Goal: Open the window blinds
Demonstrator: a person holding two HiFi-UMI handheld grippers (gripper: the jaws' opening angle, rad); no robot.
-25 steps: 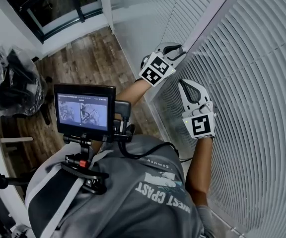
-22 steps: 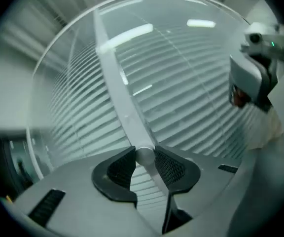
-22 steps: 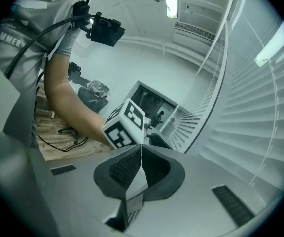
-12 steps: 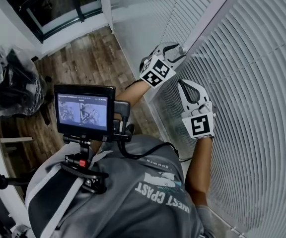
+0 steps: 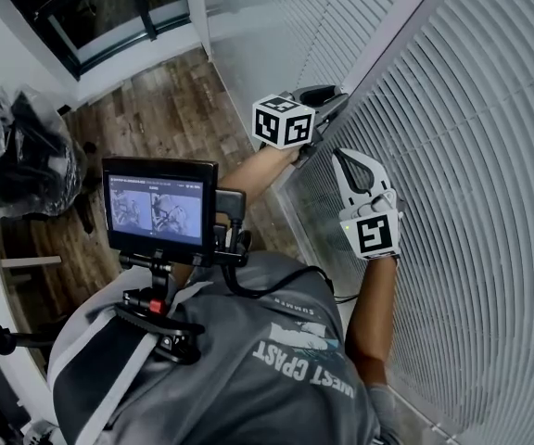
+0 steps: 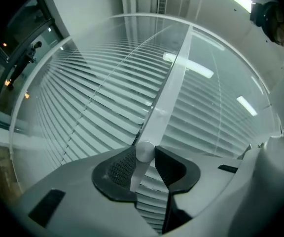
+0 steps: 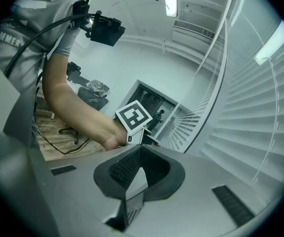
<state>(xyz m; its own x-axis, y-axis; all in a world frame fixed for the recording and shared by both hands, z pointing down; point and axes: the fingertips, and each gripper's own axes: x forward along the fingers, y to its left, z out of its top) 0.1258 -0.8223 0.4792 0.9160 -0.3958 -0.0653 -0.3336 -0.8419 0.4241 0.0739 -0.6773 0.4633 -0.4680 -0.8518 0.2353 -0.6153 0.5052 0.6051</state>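
The left hand-held gripper (image 6: 146, 153) is closing its jaws on the wand (image 6: 169, 88). The wand's round end sits between the pads and touches both. From there the wand runs up and away in front of the blinds (image 6: 92, 88), which hang down over the window straight ahead of the person. The right hand-held gripper (image 7: 141, 149) has its jaws pressed together with nothing in them. In the head view it sits near the left one, close against the slats. A small screen (image 5: 158, 202) is mounted at the person's chest, above a wooden floor (image 5: 165, 109).
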